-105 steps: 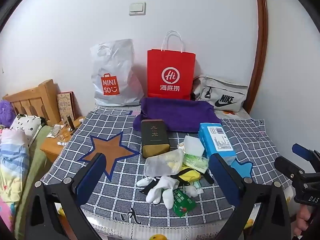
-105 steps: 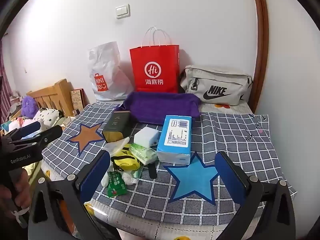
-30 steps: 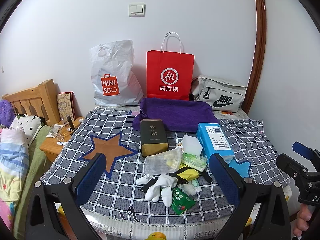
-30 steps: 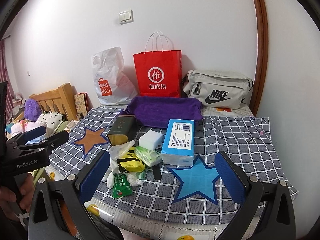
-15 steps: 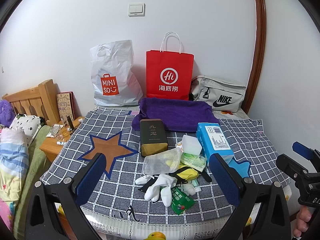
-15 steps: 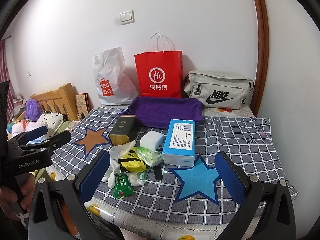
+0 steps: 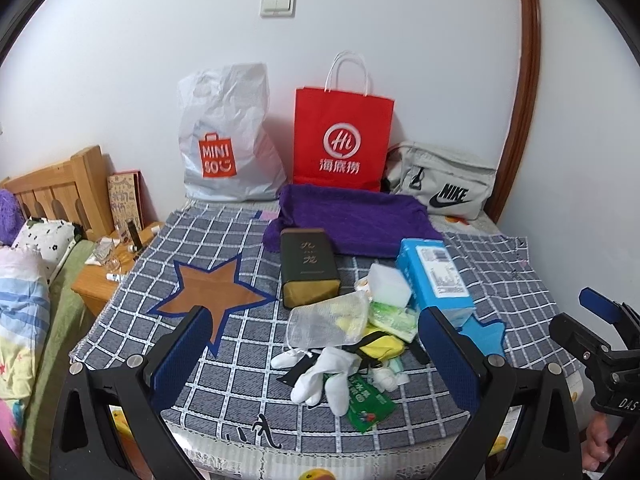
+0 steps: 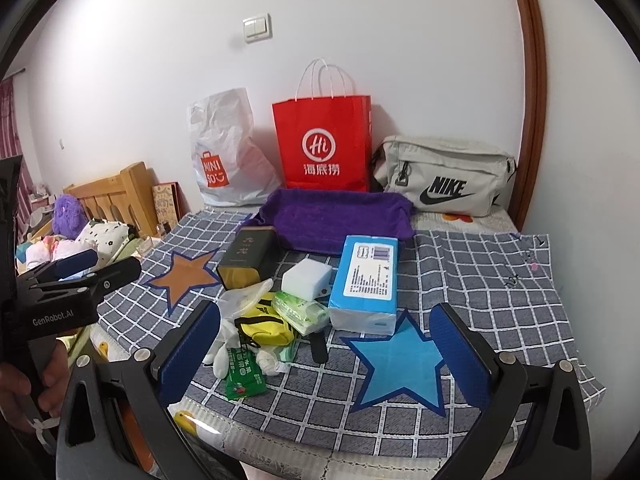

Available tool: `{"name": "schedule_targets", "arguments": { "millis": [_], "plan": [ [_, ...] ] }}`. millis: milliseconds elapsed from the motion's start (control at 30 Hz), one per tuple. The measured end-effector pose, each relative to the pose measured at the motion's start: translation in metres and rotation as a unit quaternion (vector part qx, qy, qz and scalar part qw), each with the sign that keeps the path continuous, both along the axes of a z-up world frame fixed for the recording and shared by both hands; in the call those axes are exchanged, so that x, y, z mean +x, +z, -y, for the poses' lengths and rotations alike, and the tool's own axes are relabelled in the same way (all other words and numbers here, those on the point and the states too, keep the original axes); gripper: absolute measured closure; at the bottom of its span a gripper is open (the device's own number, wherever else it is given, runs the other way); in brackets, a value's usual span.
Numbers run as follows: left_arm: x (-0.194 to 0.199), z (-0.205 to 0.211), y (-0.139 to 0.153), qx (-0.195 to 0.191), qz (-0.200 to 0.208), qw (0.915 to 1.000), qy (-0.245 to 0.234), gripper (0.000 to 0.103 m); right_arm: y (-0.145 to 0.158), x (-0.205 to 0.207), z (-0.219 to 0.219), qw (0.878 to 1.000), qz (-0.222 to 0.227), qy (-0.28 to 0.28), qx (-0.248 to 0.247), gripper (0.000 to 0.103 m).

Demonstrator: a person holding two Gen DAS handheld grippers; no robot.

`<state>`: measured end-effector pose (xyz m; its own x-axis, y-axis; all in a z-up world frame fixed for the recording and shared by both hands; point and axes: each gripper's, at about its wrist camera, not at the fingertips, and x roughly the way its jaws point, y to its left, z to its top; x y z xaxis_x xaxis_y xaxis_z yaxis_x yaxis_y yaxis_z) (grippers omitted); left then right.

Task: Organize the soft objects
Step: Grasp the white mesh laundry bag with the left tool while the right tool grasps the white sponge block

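While both the left gripper [image 7: 320, 354] and right gripper [image 8: 324, 346] gape empty (fingers wide apart), white gloves [image 7: 320, 376] lie lower centre.

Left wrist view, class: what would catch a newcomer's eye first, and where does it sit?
The bright red paper bag stands upright against the white wall at the back, between a white Miniso bag and a grey Nike pouch. In front lies a folded purple towel, and nearer the camera a jumble of small items, with white gloves and a blue tissue pack, on the checked cloth.
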<state>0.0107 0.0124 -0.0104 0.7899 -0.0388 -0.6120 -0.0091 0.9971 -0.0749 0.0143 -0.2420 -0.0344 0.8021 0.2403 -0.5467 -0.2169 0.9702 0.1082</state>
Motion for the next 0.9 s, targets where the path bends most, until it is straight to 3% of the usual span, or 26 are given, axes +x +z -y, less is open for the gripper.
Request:
{"name": "schedule_targets", "arguments": {
  "millis": [167, 367, 900],
  "plan": [
    [0.024, -0.015, -0.028, -0.022, -0.049, 0.9986, 0.002, 0.000, -0.019, 0.017, -0.002, 1.000, -0.021, 0.004, 0.003, 0.000],
    [0.043, -0.020, -0.062, -0.037, -0.077, 0.9963, 0.000, 0.002, -0.044, 0.042, -0.006, 0.999, -0.052, 0.010, -0.003, 0.000],
    [0.114, 0.002, -0.124, -0.076, -0.151, 0.9820, -0.084, 0.003, -0.087, 0.090, 0.002, 0.995, -0.099, 0.011, 0.013, 0.000]
  ]
}}
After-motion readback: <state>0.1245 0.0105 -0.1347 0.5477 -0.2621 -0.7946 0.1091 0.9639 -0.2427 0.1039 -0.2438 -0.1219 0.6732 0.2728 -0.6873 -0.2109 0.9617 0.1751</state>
